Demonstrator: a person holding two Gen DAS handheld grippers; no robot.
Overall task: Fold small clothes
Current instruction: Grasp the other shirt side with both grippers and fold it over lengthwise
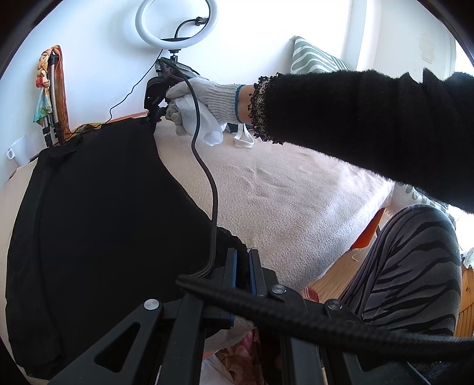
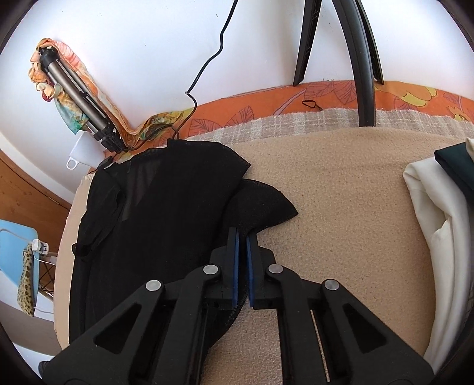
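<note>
A black sheer garment (image 1: 97, 213) lies spread on a beige blanket (image 1: 281, 189). My left gripper (image 1: 243, 251) is shut on the garment's near edge. My right gripper (image 2: 242, 234) is shut on another edge of the same garment (image 2: 160, 213); black mesh runs between its blue pads (image 2: 236, 260). In the left wrist view the right gripper (image 1: 155, 114) shows at the garment's far corner, held by a gloved hand (image 1: 201, 97) with a black sleeve.
A ring light (image 1: 176, 23) stands at the back, its legs (image 2: 364, 59) on the orange cloth. Folded white and dark clothes (image 2: 438, 213) lie at the right. A tripod (image 2: 80, 100) leans on the wall. A cable (image 1: 207, 177) crosses the garment. My striped knee (image 1: 408, 260) is at right.
</note>
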